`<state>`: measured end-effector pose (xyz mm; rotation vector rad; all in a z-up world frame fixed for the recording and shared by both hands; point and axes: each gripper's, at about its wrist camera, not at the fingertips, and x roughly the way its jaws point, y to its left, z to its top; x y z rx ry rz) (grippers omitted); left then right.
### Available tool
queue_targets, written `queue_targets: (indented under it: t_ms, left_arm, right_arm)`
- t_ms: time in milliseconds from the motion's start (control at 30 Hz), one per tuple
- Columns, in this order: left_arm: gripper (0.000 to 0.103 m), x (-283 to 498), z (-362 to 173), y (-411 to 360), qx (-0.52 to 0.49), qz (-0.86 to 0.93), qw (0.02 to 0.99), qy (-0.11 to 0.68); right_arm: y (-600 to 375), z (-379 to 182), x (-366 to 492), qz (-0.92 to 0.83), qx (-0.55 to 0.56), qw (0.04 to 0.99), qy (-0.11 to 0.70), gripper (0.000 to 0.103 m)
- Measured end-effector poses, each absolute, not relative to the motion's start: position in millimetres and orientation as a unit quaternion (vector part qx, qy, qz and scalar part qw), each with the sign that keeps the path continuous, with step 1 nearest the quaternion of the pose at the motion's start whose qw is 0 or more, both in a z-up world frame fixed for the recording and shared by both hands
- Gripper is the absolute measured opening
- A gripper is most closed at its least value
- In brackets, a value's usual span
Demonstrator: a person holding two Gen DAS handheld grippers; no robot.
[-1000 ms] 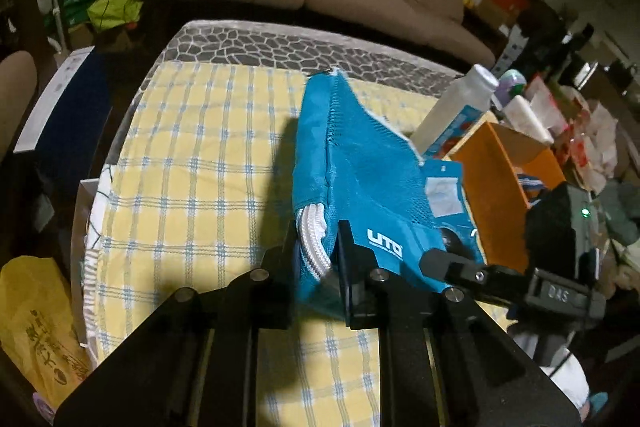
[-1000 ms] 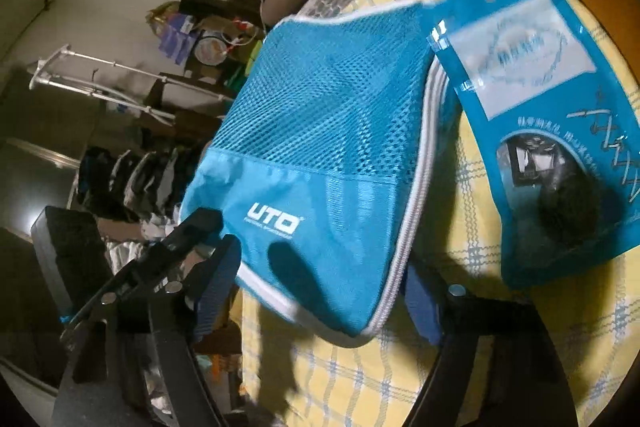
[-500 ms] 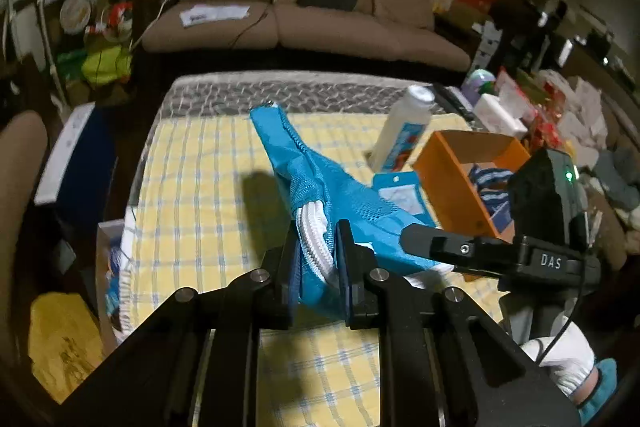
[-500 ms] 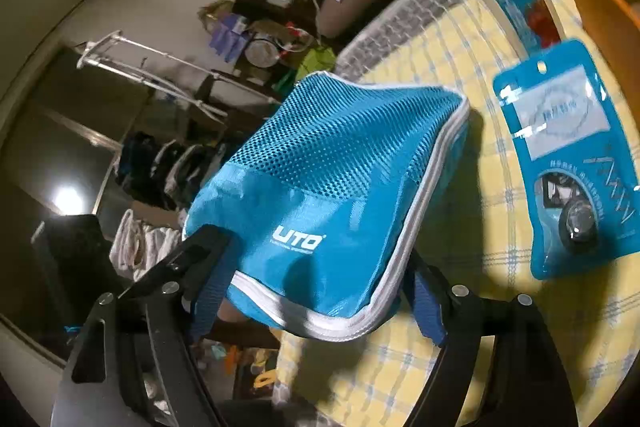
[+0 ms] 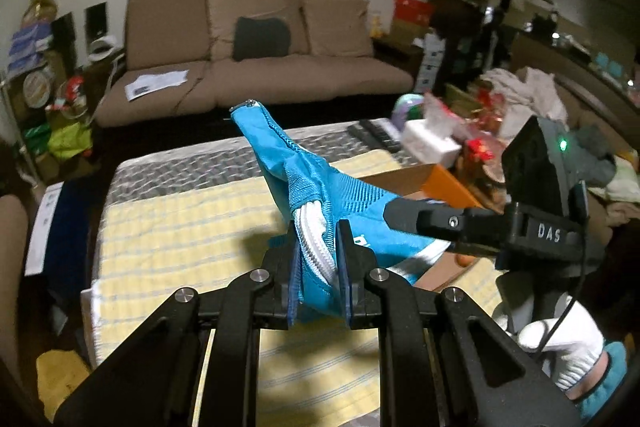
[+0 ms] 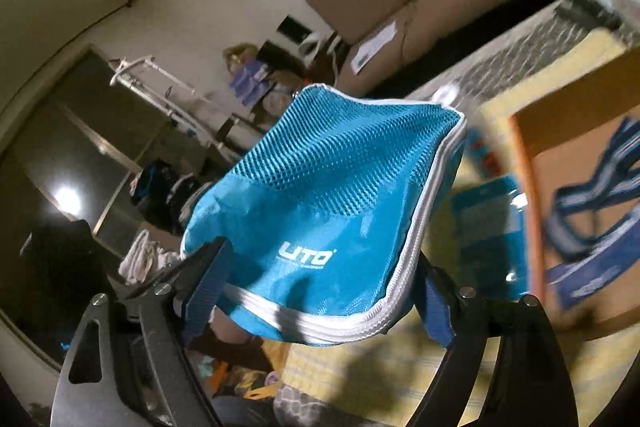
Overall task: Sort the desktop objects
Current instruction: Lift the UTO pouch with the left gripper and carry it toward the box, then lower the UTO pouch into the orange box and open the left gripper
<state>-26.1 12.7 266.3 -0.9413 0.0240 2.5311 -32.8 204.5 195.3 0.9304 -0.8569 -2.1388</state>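
A blue mesh zip pouch (image 5: pixel 320 195) marked UTO hangs in the air above the yellow checked tablecloth (image 5: pixel 180 227). My left gripper (image 5: pixel 318 251) is shut on the pouch's white zipper edge. In the right wrist view the same pouch (image 6: pixel 320 207) spans the wide gap of my right gripper (image 6: pixel 320 279). Those jaws are opening, with the blue pads still touching the pouch's two sides. One black finger (image 5: pixel 420 217) of the right gripper lies across the pouch in the left wrist view, held by a white-gloved hand (image 5: pixel 560 343).
An orange box (image 6: pixel 524 187) with a blue striped item (image 6: pixel 592 195) inside stands on the right of the cloth. A blue packet (image 6: pixel 484 227) lies flat beside it. A tissue box (image 5: pixel 428 143) and clutter fill the far right; a brown sofa (image 5: pixel 256 67) stands behind.
Both grippers have risen with the pouch, lifting it off the cloth. The left view now looks more level at the sofa and wall. The right jaws stand slightly wider.
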Motion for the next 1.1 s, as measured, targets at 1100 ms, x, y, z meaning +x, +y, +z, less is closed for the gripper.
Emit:
queue_targets:
  t_ms: [1100]
  left_arm:
    - [0.016, -75.5, 89.3, 184.7, -0.431, 0.871, 0.235, -0.007]
  right_arm:
    - [383.1, 87.7, -73.5, -0.813, 0.397, 0.198, -0.378, 0.087]
